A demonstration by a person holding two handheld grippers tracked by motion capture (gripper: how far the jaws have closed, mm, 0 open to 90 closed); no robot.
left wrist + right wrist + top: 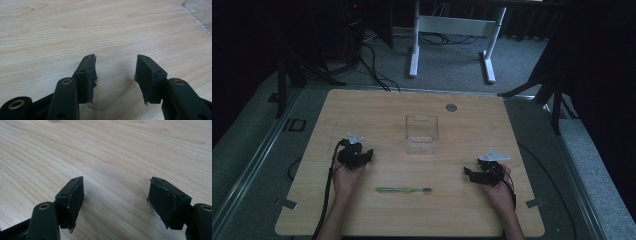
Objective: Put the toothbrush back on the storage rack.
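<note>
Both grippers parted and empty on the wooden table

Low over the boards, the black two-jaw left gripper (116,75) has its jaws spread with bare wood between them, and the black two-jaw right gripper (115,202) stands wider still, gripping nothing. Between the two hands, nearer the person, a green toothbrush with a dark bristle head (403,189) lies flat on the light wooden table (377,110). Farther out, near the middle, stands a clear plastic square container (422,134), well apart from both grippers.

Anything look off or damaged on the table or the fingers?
Mostly tidy: toothbrush lies flat, clear container stands upright. Only oddity: pads on the left gripper and right gripper look frayed and chipped at their edges.
</note>
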